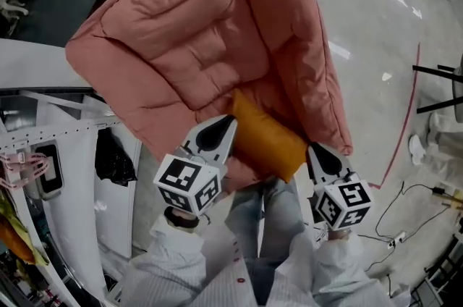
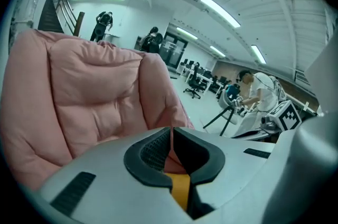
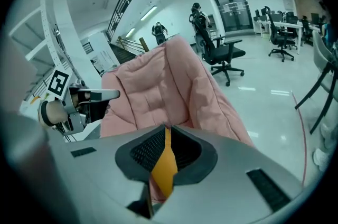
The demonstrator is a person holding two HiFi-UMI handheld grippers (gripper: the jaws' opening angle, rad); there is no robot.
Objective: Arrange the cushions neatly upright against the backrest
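**Floor** (image 1: 376, 30): pale, glossy; lies all round the pink armchair. A red line (image 1: 406, 110) runs across it on the armchair's right.

**Pink armchair** (image 1: 195, 45): large, soft, quilted; the landmark for every entry here. A broad backrest panel and a thick padded side wall enclose the seat.

**White cabinet** (image 1: 79, 175): stands just beside the armchair's left flank.

**Person**: stands at the armchair's open front; white sleeves (image 1: 181, 262) and blue trouser legs (image 1: 268, 215) show.

**Office chairs** (image 3: 222, 54): black, on castors, well behind the armchair.

**Orange cushion** (image 1: 264, 139): the task's thing. It sits low in the armchair's seat hollow, tilted, its far edge against the pink padding below the backrest panel. Whether its weight rests on the seat cannot be told.

**Left gripper** (image 1: 217, 133): at the armchair's front, on the cushion's left corner. In the left gripper view the jaws are pressed together on a thin fold of the cushion's orange fabric (image 2: 180, 189).

**Right gripper** (image 1: 319, 153): at the armchair's front, beside the padded side wall, on the cushion's right corner. In the right gripper view the jaws pinch an orange flap of the cushion (image 3: 165, 167).

**Cables** (image 1: 398, 226): thin, black, on the floor to the right of the armchair's front.
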